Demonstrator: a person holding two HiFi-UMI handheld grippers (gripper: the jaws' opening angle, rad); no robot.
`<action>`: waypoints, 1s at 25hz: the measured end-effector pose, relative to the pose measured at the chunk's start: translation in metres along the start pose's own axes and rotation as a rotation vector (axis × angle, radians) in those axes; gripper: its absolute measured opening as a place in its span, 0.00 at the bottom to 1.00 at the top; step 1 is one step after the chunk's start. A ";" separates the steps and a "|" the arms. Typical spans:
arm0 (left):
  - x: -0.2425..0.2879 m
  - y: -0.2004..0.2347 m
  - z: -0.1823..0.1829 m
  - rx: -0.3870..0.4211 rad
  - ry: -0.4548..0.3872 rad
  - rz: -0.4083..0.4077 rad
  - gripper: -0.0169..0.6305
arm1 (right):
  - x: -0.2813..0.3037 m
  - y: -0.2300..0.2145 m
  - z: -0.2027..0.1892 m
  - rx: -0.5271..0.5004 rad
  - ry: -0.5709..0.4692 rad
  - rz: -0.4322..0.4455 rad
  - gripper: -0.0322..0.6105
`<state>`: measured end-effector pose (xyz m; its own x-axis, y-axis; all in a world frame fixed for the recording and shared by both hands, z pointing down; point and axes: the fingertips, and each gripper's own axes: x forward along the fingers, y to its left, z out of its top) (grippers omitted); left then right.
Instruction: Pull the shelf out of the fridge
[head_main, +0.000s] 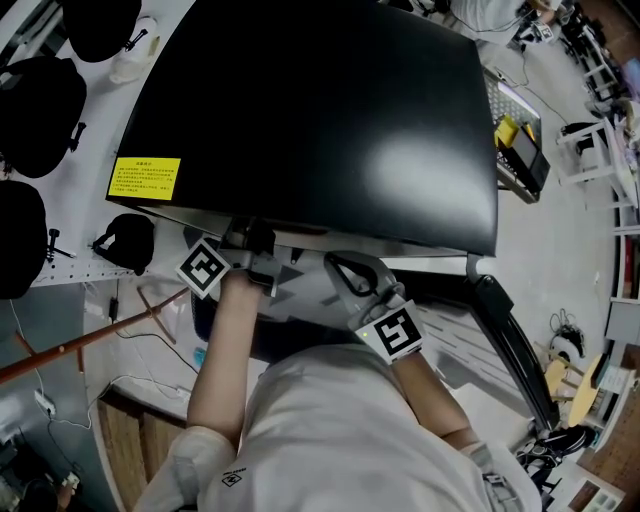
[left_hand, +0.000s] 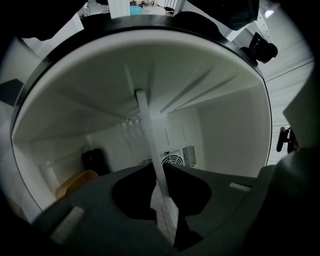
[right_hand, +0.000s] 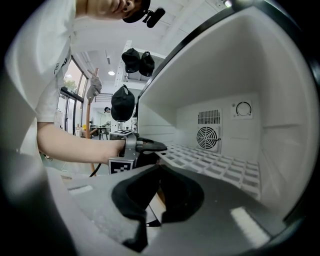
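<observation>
From above, the black fridge (head_main: 320, 110) stands with its door (head_main: 510, 340) swung open at the right. The white grid shelf (right_hand: 220, 162) lies flat inside it. In the left gripper view the shelf (left_hand: 150, 130) runs edge-on as a thin white strip between the jaws. My left gripper (left_hand: 159, 169) is shut on the shelf's front edge and shows at the fridge mouth (head_main: 255, 262) and in the right gripper view (right_hand: 142, 146). My right gripper (right_hand: 160, 166) sits just right of it (head_main: 352, 275). Its tips touch, and nothing shows between them.
A round fan grille (right_hand: 207, 137) and a dial (right_hand: 243, 109) sit on the fridge's back wall. Black caps (head_main: 40, 110) hang on a white panel at the left. A wooden stick (head_main: 90, 345) lies on the floor. A yellow rounded thing (left_hand: 75, 182) shows inside.
</observation>
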<state>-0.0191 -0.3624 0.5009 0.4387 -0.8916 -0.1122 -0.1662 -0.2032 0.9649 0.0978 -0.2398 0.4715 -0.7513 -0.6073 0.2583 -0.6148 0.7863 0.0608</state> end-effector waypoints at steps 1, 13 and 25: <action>-0.001 0.000 0.000 -0.005 0.001 0.001 0.10 | 0.000 0.000 0.000 0.002 -0.001 -0.003 0.05; -0.012 0.000 -0.003 -0.108 -0.018 0.002 0.08 | -0.005 0.000 0.005 -0.008 -0.019 -0.010 0.05; -0.033 -0.003 -0.008 -0.164 -0.038 -0.012 0.07 | -0.011 0.009 0.010 -0.015 -0.033 -0.024 0.05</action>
<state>-0.0266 -0.3290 0.5039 0.4055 -0.9048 -0.1298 -0.0139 -0.1481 0.9889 0.0987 -0.2271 0.4597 -0.7440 -0.6292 0.2250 -0.6292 0.7730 0.0812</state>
